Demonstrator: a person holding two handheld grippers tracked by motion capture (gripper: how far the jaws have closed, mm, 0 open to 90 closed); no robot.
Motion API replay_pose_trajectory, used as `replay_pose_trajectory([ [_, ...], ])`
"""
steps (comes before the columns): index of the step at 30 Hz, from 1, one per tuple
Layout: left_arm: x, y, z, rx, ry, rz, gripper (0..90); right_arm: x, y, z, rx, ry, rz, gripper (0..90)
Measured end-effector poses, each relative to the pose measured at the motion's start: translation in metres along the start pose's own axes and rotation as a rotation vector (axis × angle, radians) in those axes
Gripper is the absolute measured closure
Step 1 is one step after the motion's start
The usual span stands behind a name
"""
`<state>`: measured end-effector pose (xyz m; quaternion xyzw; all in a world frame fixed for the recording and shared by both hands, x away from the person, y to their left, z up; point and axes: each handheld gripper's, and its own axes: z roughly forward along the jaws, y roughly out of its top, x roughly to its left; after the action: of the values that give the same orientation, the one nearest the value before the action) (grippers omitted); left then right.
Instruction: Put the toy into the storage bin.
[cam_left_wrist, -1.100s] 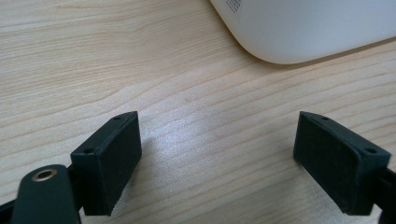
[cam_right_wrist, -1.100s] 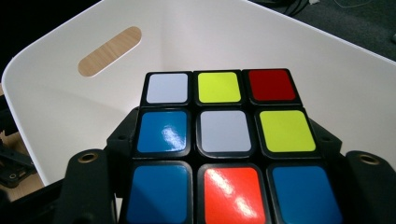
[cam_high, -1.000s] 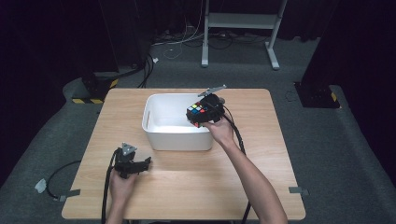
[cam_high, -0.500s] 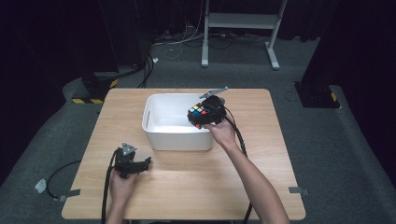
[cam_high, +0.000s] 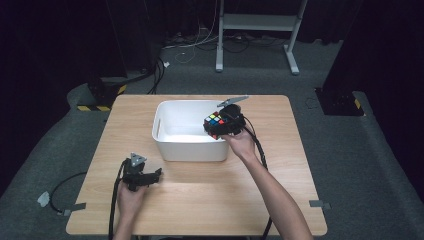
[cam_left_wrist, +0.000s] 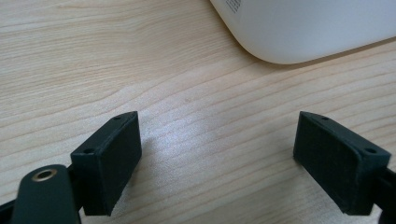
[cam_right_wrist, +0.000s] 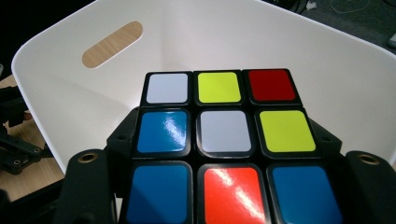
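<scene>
The high view looks forward and down from above the person's near side, taking in the whole wooden table (cam_high: 200, 200), the grey floor around it and a metal stand at the far end. The left gripper view sits low and very near the tabletop (cam_left_wrist: 187, 102), looking along its two parted jaws toward the rounded corner of the white bin (cam_left_wrist: 303, 28). The right gripper view is held above the bin's right side, looking down past a colour-tiled cube (cam_right_wrist: 224, 149) pressed close to the lens into the bin's interior (cam_right_wrist: 327, 70). All three views share the bin (cam_high: 187, 132); the tabletop appears in each.
</scene>
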<state>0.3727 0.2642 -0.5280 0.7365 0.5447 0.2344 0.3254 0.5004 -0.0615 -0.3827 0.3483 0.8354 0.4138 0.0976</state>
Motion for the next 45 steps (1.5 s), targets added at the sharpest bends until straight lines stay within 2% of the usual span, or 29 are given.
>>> replay_pose_trajectory([
  [12,0.0,0.0,0.0,0.0,0.0,0.0,15.5,0.0,-0.003,-0.005,0.002,-0.009,-0.016,33.1],
  [30,0.0,0.0,0.0,0.0,0.0,0.0,15.5,-0.001,-0.013,-0.006,-0.008,-0.002,0.004,33.1],
  [45,0.0,0.0,0.0,0.0,0.0,0.0,15.5,0.001,-0.015,-0.008,-0.007,-0.017,-0.018,33.2],
])
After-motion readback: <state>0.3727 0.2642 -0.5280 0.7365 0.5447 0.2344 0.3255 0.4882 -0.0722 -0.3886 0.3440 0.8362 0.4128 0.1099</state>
